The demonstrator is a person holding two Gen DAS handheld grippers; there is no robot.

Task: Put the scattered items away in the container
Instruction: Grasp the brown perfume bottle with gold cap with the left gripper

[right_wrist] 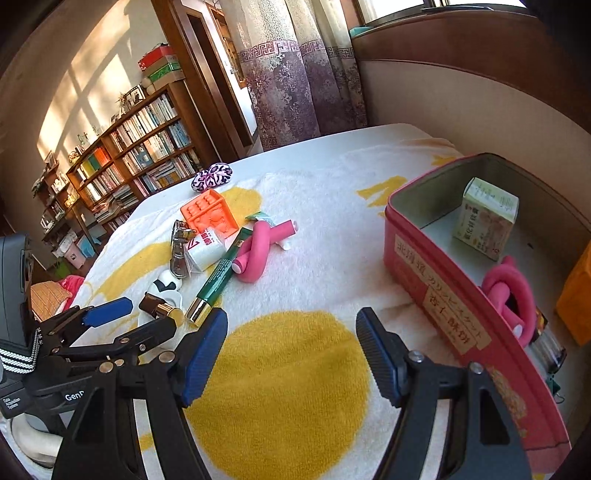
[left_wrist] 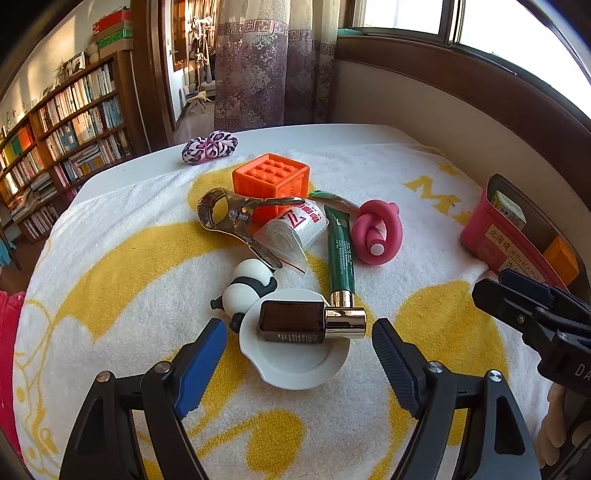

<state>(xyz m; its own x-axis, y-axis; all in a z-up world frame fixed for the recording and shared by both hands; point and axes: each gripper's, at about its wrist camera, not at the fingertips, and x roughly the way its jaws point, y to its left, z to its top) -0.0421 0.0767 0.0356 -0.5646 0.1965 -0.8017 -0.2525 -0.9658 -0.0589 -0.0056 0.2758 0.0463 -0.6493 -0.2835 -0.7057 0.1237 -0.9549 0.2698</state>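
Tall wooden bookshelf (left_wrist: 70, 122) stands against pale wall (right_wrist: 74, 62) streaked with warm window-shaped sunlight. Stacked red, green and white boxes (left_wrist: 112, 31) on top of bookshelf, small plants and picture frame beside them. Just right of bookshelf, dark wooden doorway (left_wrist: 170, 70) opens onto lit room. Right of doorway, purple patterned curtain (left_wrist: 266, 70) hangs full height. Farther right of bookshelf, bright window (left_wrist: 406, 14) above brown and cream wall panel (left_wrist: 424, 92).
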